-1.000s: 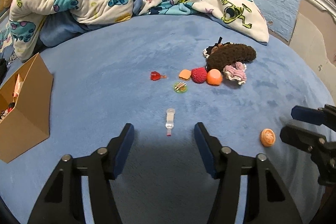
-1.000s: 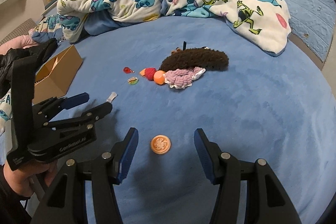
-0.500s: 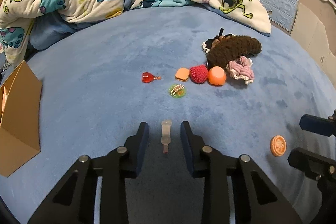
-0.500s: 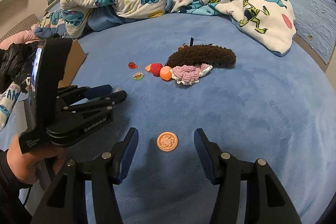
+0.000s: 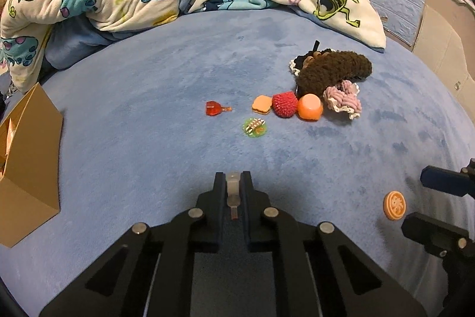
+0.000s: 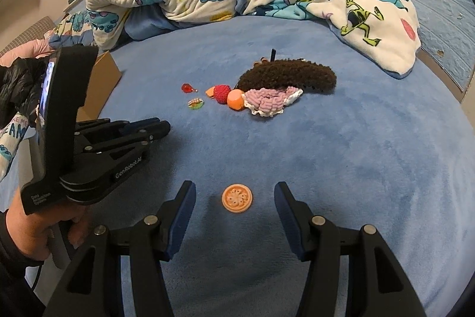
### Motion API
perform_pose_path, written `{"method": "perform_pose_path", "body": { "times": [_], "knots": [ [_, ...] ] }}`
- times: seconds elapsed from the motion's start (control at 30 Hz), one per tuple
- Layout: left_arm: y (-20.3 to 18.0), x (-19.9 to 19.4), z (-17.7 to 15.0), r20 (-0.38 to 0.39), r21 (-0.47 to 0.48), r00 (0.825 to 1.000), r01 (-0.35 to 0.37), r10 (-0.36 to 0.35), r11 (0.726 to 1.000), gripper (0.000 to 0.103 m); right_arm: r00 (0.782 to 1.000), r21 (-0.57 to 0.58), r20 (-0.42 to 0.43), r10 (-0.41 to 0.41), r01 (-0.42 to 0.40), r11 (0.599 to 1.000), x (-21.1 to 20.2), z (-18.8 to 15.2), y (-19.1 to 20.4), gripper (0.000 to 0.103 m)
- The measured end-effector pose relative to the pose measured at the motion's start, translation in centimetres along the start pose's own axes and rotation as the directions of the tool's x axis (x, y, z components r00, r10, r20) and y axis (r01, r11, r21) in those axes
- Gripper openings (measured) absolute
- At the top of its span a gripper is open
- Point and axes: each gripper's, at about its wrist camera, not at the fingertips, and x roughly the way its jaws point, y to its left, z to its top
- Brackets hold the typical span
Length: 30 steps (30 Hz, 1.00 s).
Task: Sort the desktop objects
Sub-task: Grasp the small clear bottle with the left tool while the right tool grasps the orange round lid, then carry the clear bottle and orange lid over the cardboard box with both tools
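The small clear plastic vial with a red tip point(image 5: 233, 192) now sits clenched between the pads of the left gripper point(image 5: 233, 186), low on the blue plush bedspread point(image 5: 148, 138); a second ago those jaws stood wide around it, so the pick is made and only lifting remains. The right gripper point(image 6: 234, 216) straddles the round orange embossed token point(image 6: 237, 197), jaws closing slightly, not yet touching. The brown cardboard box point(image 5: 26, 168) waits left.

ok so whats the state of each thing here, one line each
left gripper: shut on the small clear tube
small clear tube: pinched between the pads
right gripper: closing, pads not touching the orange disc
orange disc: flat on the blue blanket
cardboard box: open
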Motion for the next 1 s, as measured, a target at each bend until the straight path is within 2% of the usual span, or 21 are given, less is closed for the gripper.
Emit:
{"method": "perform_pose_path", "body": {
  "times": [0.17,0.5,0.83,1.0],
  "knots": [
    [0.5,-0.5,-0.2,0.005,-0.009,1.0,-0.006,0.006,1.0,0.01,1.0,0.002,-0.026,0.008,-0.008,1.0,0.8,-0.1,0.2,0.038],
    [1.3,-1.9,-0.2,0.035,-0.027,0.999,-0.012,0.013,1.0,0.01,0.998,-0.003,-0.052,-0.029,0.029,1.0,1.8,-0.4,0.0,0.026],
    [1.6,-3.0,-0.2,0.04,-0.035,0.999,-0.018,0.019,0.999,0.01,0.998,-0.014,-0.046,-0.045,0.045,0.999,1.5,-0.1,0.5,0.024],
    [2.2,-4.5,0.0,0.053,-0.052,0.998,-0.028,0.031,0.998,0.01,1.0,-0.025,-0.002,-0.03,0.03,0.999,0.1,1.6,1.6,0.024]
  ]
}}
